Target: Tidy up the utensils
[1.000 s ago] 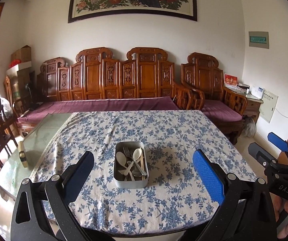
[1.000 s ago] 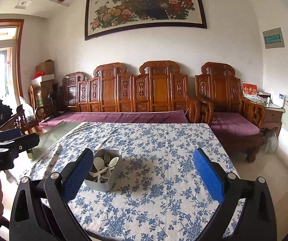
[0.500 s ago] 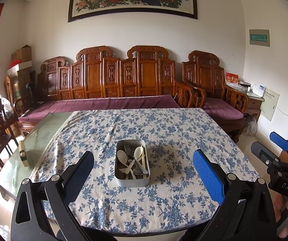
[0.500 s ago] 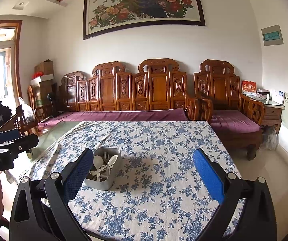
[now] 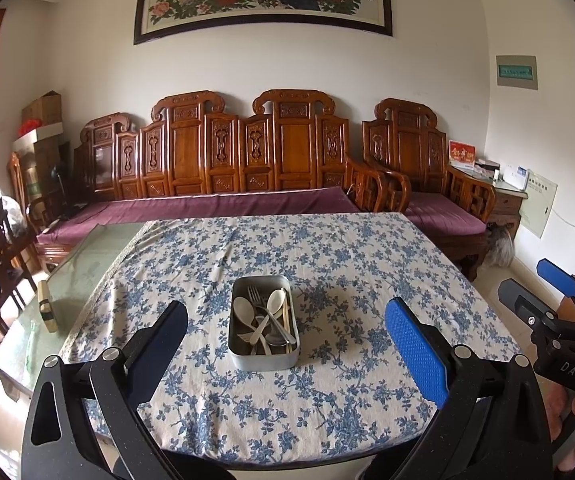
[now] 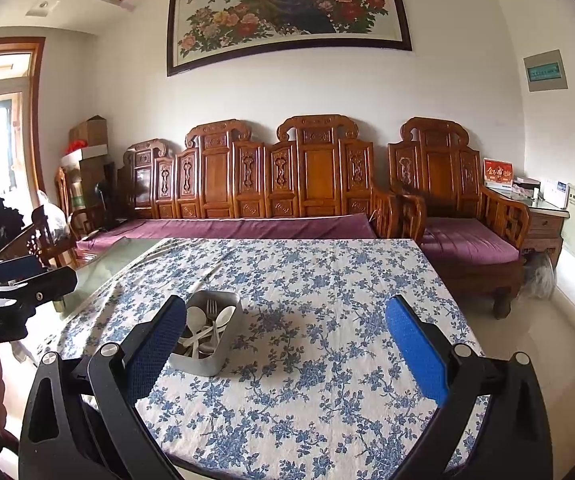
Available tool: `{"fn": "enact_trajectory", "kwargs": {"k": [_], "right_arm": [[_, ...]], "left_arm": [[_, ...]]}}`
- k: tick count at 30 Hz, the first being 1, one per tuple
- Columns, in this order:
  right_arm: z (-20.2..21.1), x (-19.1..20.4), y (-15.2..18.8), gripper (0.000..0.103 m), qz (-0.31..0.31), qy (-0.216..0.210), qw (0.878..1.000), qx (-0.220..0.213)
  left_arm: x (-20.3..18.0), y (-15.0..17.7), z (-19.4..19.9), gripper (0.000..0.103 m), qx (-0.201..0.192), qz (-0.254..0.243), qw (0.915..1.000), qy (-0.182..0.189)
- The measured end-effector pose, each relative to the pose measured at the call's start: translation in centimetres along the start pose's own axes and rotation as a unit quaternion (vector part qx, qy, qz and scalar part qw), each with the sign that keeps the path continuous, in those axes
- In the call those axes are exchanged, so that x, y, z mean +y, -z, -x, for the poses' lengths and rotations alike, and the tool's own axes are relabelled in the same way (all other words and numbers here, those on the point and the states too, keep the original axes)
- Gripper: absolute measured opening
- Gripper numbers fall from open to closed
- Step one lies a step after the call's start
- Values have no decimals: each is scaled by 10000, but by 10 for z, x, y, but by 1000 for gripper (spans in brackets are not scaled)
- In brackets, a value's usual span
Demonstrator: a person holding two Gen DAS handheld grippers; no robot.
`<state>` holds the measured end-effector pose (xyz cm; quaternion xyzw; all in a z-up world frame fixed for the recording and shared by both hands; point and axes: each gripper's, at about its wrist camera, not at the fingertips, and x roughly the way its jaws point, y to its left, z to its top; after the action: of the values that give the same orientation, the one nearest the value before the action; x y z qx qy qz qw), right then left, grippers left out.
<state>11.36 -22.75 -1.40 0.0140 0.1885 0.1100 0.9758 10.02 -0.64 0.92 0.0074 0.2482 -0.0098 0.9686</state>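
Utensil tin [image 5: 264, 323] sits dead ahead of the left gripper [image 5: 286, 344], long axis pointing away; right gripper [image 6: 286, 344] is off to its side. Both spread wide, holding nothing.

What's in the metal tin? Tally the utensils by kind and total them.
White spoons: 2
Metal fork: 1
Metal spoon: 1
Wooden chopsticks: 2, hard to separate
Total: 6 visible; the pile may hide more.

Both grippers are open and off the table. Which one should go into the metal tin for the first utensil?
Left, probably. The left gripper frames the metal tin squarely between its open fingers. The right gripper has the tin off by its left finger, so it would need to swing across.
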Motion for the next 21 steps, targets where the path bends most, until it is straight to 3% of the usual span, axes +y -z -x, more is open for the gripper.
{"fn": "enact_trajectory", "kwargs": {"k": [21], "right_arm": [[-1,1,1,100,0,-1,10000,9]], "left_arm": [[0,3,0,95,2,-23,10000,7]]}}
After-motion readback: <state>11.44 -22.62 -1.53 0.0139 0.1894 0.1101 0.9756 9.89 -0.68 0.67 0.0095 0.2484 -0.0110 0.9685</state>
